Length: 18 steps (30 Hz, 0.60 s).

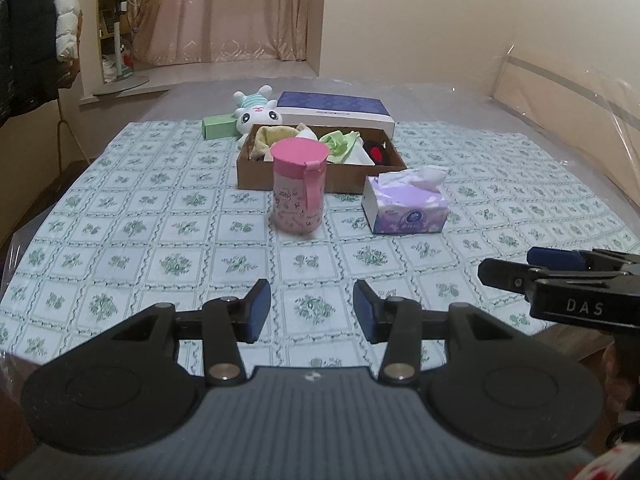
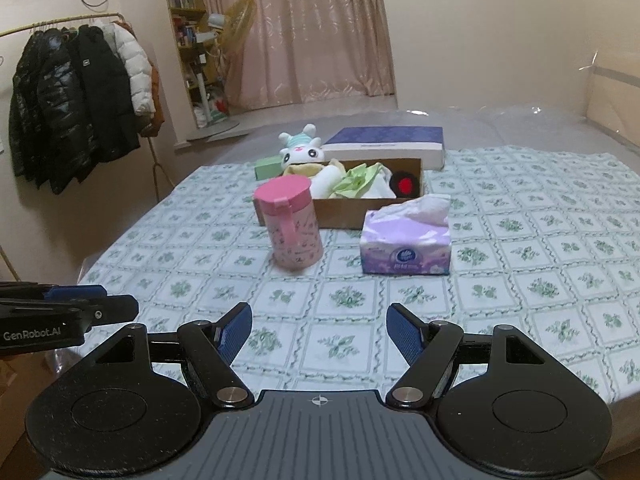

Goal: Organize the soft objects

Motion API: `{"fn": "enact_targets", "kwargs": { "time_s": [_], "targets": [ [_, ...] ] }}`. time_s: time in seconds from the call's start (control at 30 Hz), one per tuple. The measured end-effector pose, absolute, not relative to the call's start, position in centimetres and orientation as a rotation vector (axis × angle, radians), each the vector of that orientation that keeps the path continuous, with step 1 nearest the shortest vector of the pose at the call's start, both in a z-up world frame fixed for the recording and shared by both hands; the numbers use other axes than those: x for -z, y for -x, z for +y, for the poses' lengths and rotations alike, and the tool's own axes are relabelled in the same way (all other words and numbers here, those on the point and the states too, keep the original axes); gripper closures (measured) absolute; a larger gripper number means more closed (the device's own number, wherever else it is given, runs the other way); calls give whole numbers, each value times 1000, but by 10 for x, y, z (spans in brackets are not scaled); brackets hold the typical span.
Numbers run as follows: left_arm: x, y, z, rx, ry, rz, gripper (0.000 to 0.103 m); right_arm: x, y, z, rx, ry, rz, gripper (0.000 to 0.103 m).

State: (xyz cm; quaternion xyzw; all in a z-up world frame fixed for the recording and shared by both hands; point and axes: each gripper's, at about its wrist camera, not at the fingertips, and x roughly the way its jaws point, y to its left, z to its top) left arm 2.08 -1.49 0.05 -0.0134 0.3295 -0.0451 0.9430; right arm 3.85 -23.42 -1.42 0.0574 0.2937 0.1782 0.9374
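Soft cloths [image 1: 338, 142], yellow, white and green, are seen heaped inside the cardboard box [image 1: 320, 180] on the patterned bedspread [image 1: 160, 240]; a black item with a red patch [image 1: 376, 152] lies at the box's right end; a plush rabbit [image 1: 256, 114] is propped just behind the box's left far corner, touching a green carton [image 1: 218, 126] that lies to the left of it; a blue-and-white flat box [image 1: 336, 110] is set directly behind the cardboard box.

A pink lidded cup [image 1: 298, 188] stands upright in front of the box, toward its left half, overlapping its front wall in both views; a purple tissue pack [image 1: 404, 204] rests in front of the box's right corner, a tissue pulled up from its top.

Left gripper [image 1: 312, 306] is held well in front of the box, above the bedspread; jaws parted, nothing between the blue pads; right gripper [image 2: 320, 334] is likewise held well short of the box, jaws spread wider, nothing grasped; each gripper's tip is seen at the edge of the other's view.

Dark and white coats [image 2: 80, 96] are hung on a rack far left of the box; pink curtains [image 2: 320, 40] are drawn behind it.
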Motion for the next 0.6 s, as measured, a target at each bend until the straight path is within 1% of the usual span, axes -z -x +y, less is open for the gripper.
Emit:
{"fn": "enact_targets", "kwargs": {
  "time_s": [0.6],
  "targets": [
    [23,8,-21,84,14,684,60,36,-8,-229,-369,-94,639,29]
  ]
}}
